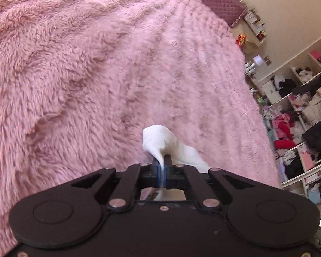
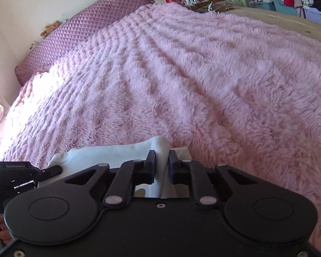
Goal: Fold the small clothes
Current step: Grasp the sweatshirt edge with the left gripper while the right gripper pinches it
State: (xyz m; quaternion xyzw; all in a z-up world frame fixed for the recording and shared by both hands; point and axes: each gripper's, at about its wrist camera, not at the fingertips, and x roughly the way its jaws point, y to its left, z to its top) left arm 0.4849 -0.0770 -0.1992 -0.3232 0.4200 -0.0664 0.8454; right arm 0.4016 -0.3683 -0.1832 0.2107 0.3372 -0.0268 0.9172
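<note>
Surface: shaggy pink plush blanket (image 2: pixel 203 81) is covering a wide bed, with a quilted purple headboard cushion (image 2: pixel 92 27) running along the wall behind it.
Background: cluttered open shelves of clothes (image 1: pixel 299 115) are showing at the right of the left wrist view.
Garment: small white knitted sock-like piece (image 2: pixel 109 154) is lying low over the blanket at the near edge, stretching between the two tools.
Left gripper: black two-finger left gripper (image 1: pixel 161 162) is pinching a bunched end of the white fabric (image 1: pixel 160 141), jaws pressed nearly together on it.
Right gripper: black two-finger right gripper (image 2: pixel 162 160) is clamping a ridge of the same cloth, which is running down between its fingers.
Other tool in view: left gripper (image 2: pixel 51 170) is appearing at the lower left of the right wrist view, touching the garment's far end.
Step in hand: both ends are seemingly being gripped to begin a fold.
Next move: probably calling for carrying one end over onto the other while keeping the cloth flat and edges matching; loose pile underneath may be dragging at the fabric.
</note>
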